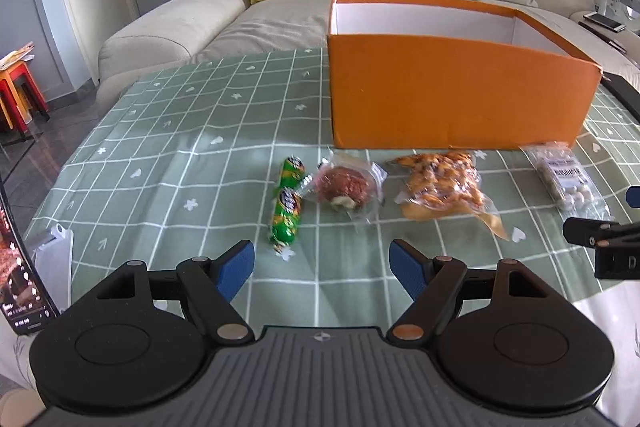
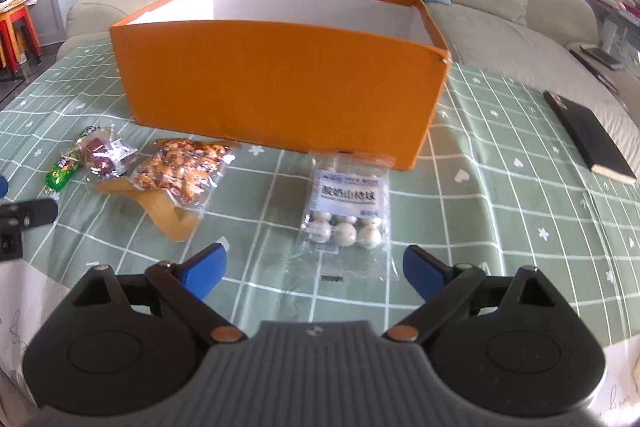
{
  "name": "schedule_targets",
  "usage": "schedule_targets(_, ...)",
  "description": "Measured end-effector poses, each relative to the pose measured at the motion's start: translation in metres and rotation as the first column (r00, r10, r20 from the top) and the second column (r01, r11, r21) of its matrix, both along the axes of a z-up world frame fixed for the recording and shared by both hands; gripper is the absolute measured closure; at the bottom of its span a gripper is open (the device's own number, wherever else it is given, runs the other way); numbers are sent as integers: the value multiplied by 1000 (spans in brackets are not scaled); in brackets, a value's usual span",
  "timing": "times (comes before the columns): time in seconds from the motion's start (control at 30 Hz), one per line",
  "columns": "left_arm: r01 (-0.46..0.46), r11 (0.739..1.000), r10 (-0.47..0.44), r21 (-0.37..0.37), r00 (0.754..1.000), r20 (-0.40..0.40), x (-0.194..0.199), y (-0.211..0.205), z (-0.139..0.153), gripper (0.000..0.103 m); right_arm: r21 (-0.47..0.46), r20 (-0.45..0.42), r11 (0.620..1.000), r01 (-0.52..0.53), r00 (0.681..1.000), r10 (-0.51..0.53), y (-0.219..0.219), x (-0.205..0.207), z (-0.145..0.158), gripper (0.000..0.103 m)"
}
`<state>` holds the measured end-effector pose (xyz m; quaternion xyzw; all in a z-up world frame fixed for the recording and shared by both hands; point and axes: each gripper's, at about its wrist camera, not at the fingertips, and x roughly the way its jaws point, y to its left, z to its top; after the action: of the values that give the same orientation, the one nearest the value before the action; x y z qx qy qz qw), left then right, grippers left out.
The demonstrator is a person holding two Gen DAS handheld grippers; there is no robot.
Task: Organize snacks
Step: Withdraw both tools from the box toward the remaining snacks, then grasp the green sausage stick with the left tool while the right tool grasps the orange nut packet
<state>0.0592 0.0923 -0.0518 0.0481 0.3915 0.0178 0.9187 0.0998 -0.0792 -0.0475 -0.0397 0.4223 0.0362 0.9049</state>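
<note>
A sofa stood behind the green checked tablecloth [image 2: 500, 187]. Just ahead of the right gripper [image 2: 314, 267], its jaws wide apart and empty, lay the bag of white balls [image 2: 348, 211]: probably light and crinkly, best pinched across its middle. The left gripper [image 1: 322, 267] was likewise spread, empty.

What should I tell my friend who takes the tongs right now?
Left tongs: open, empty, over the cloth near the green snack roll.
Right tongs: open, empty, just before the bag of white balls.
Four snacks lie in a row in front of the orange box: the roll, red snack pack, orange snack bag, white balls.
Done: none of the four is boxed.
Left: put all four in.
</note>
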Motion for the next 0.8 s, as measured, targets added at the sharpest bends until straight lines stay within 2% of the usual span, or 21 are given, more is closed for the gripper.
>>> schedule_targets(0.2,-5,1000,5,10,1000,1,14,12,-5,14,9,37,998,-66,997,65,16,6,5,11)
schedule_targets(0.3,-16,1000,17,27,1000,-11,23,17,-9,22,14,40,996,-84,996,83,23,13,6,16)
schedule_targets(0.4,-4,998,5,56,1000,-20,31,19,-13,25,34,23,995,-94,995,93,30,23,5,20)
schedule_targets(0.57,19,998,-17,60,999,-30,43,25,-18,31,53,8,995,-89,996,89,47,40,5,20)
schedule_targets(0.63,16,998,-13,61,999,-42,47,28,-22,38,64,2,995,-81,997,81,52,47,4,20)
schedule_targets(0.7,7,998,-5,56,999,-48,51,32,-24,42,82,-15,994,-69,997,70,56,55,2,20)
schedule_targets(0.8,-4,999,6,44,999,-44,54,38,-26,43,97,-34,994,-52,998,55,62,68,-3,20)
